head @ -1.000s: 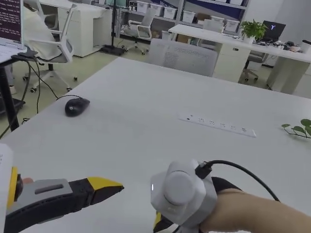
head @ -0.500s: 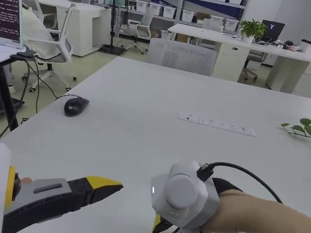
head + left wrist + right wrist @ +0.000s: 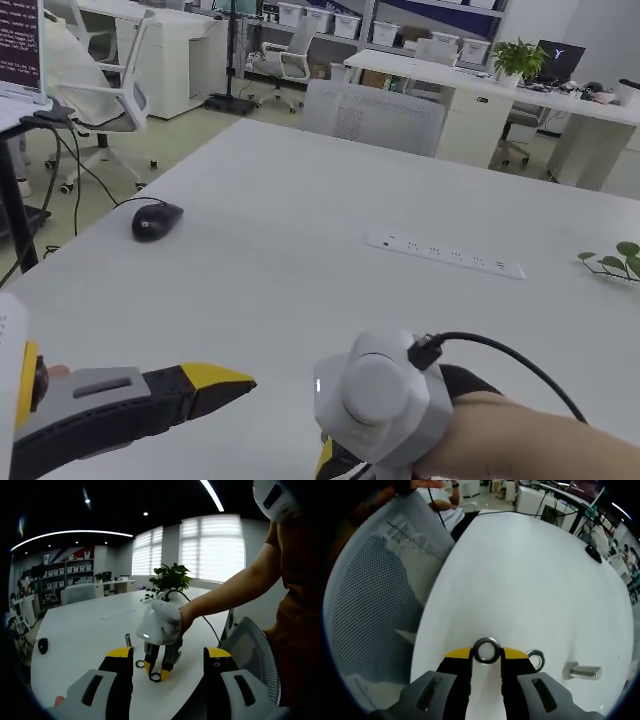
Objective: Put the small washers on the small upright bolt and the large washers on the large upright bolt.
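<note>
Jaws, right: my right gripper (image 3: 487, 656) is pinched narrow on a washer (image 3: 487, 640). The ring stands between my yellow tips, which point down at the table (image 3: 530, 570).
Jaws, left: my left gripper (image 3: 168, 653) is spread wide with nothing in it, aimed across at the right one.
Held washer: at my right tips, close over the table. I cannot tell whether it touches, nor whether it is a small or a large one.
Loose washer (image 3: 540, 652): flat on the table, just beside my right tips, on the side toward the bolt.
Bolt (image 3: 582, 671): near my right tips, just past the loose washer. From my left jaws it stands upright ahead of one tip, with its shank bare.
Done: nothing, as I judge it; no ring sits on that bolt.
Left: the held washer goes on first, then the loose one, each on the bolt that matches its size.
Surroundings: mouse (image 3: 157, 220) and power strip (image 3: 445, 256) lie well beyond both grippers. Chair (image 3: 375, 590) is off to one side of my right jaws, past the table edge.
</note>
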The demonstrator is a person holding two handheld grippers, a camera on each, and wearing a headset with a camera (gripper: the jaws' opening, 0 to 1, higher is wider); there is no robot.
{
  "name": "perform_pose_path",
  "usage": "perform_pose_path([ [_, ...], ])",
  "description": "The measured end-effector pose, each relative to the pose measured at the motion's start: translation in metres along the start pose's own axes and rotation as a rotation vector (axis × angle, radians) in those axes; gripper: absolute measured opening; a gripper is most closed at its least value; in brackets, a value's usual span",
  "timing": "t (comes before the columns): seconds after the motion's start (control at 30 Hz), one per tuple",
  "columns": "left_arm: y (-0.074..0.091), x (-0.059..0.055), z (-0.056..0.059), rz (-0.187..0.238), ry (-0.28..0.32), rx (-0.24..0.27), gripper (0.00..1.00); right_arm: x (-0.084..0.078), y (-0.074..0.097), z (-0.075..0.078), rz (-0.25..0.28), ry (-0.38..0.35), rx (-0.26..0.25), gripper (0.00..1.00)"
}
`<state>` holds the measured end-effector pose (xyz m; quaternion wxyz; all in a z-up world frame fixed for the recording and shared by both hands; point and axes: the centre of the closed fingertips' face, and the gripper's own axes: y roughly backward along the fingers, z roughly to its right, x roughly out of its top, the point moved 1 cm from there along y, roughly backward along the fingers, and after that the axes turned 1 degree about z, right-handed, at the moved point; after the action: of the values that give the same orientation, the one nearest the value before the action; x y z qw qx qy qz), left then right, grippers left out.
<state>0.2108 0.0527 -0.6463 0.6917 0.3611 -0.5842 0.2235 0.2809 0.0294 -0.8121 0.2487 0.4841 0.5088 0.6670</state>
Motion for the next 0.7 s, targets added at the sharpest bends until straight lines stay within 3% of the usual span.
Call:
perform_pose_path([
  [0.33,-0.002,-0.001,0.0,-0.006,-0.001,-0.005,0.56,0.001,0.018,0.012,0.004,0.016,-0.038,0.21],
  [0.7,-0.009,-0.001,0.001,-0.011,-0.002,-0.031,0.56,-0.015,0.064,0.056,-0.001,-0.018,-0.146,0.21],
])
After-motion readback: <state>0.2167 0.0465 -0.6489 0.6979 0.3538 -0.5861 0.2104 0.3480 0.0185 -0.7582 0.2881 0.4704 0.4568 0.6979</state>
